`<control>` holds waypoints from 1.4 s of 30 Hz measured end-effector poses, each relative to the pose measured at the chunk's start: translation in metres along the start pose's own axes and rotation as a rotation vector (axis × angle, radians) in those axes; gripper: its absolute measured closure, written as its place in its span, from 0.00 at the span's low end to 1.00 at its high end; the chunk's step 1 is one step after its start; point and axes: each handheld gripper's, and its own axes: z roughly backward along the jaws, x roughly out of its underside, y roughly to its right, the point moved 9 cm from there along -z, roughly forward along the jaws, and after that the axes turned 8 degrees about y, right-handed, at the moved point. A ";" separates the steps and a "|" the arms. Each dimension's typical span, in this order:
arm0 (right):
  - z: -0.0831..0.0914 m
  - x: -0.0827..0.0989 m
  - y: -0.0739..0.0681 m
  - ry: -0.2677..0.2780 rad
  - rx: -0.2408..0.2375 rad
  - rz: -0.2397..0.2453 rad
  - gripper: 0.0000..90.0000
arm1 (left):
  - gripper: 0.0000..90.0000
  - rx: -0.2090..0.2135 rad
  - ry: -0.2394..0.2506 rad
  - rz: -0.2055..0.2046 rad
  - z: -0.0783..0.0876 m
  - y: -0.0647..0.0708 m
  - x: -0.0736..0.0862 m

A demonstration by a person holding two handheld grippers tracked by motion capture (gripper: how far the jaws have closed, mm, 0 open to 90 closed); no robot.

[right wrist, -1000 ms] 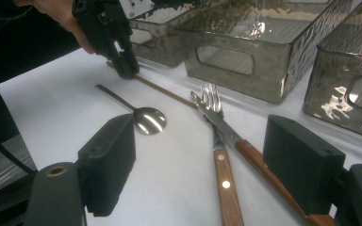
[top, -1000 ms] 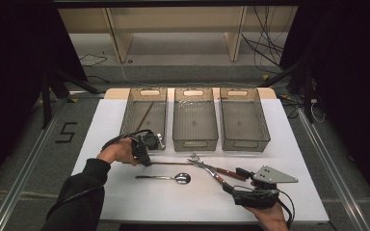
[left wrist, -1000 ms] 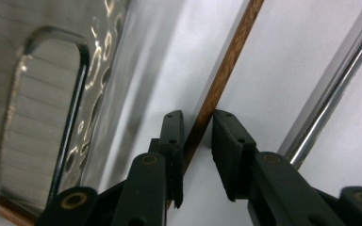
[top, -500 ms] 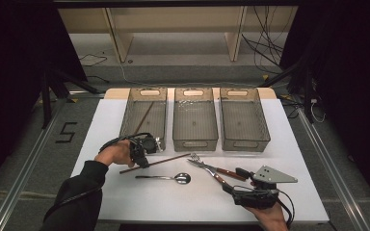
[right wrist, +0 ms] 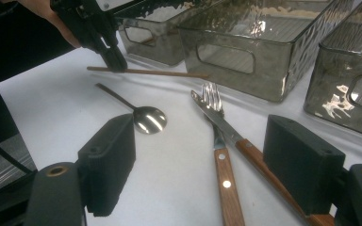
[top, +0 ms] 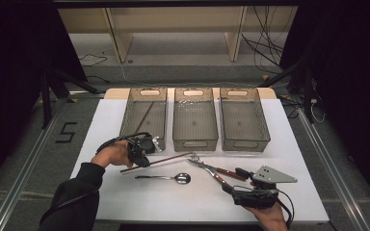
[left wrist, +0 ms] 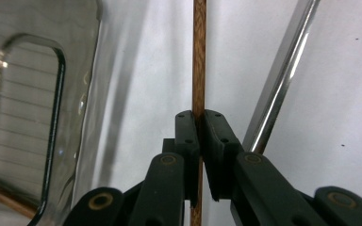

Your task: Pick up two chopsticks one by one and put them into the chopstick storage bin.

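Now, thin brown wooden chopstick (top: 161,160), straight, pinched tight in left claw (top: 142,161) near tabletop (top: 101,125) left edge; right claw (top: 243,179) gaping, empty, by near edge; three clear bins (top: 195,118) along far edge, leftmost bin (top: 143,115) holding another chopstick (top: 144,117).

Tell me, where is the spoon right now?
In the high view the spoon lies on the white table, left of the fork and just below the wooden chopstick.
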 end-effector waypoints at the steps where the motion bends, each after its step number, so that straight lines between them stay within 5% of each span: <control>1: 0.000 0.000 0.000 0.001 0.000 0.000 0.30 | 0.94 -0.001 -0.002 -0.005 0.002 0.001 0.000; 6: 0.000 0.000 0.001 0.001 0.001 -0.003 0.30 | 0.94 -0.008 0.011 -0.023 0.012 0.005 -0.003; 15: 0.000 0.000 0.001 0.002 0.001 -0.006 0.30 | 0.94 -0.011 0.088 0.023 0.025 0.004 -0.006; 24: 0.001 0.000 0.001 0.003 0.002 -0.006 0.30 | 0.94 -0.034 0.221 0.072 0.038 -0.001 -0.020; 42: 0.001 0.000 0.001 0.004 0.002 -0.007 0.30 | 0.94 -0.159 0.371 0.306 0.072 -0.038 -0.036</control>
